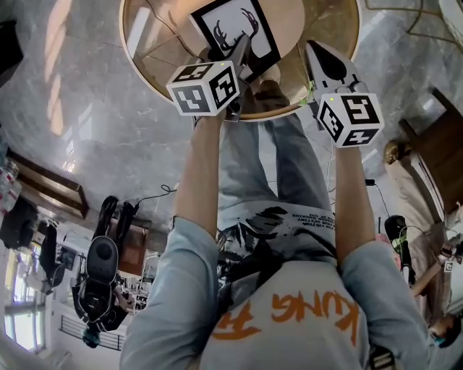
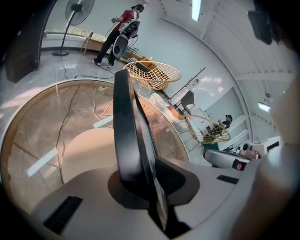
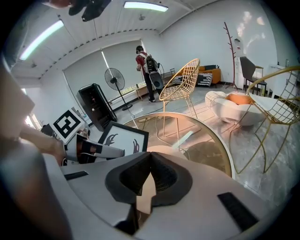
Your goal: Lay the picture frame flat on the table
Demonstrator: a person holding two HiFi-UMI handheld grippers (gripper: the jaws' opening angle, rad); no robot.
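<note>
Round glass counter (image 1: 145, 50). Left gripper (image 1: 241, 56) pinched tilted picture frame (image 1: 235, 25) by edge; right gripper (image 3: 150, 164) closed, empty. Risk: pinch could slip, frame slapping glass.

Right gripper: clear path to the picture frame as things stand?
Probably yes. The right gripper, fingers together and empty, sits beside the picture frame with nothing standing between them. The left gripper clamps one edge, so the other edges look free.

Light: I see a bright, even room, lit by ceiling strips (image 3: 140, 5) above the jaws.
Glare: pale streaks on the glass table (image 2: 42, 161) left of the jaws.
Edges: strong fisheye bending, black corners.
Focus: near jaw bodies look soft.
</note>
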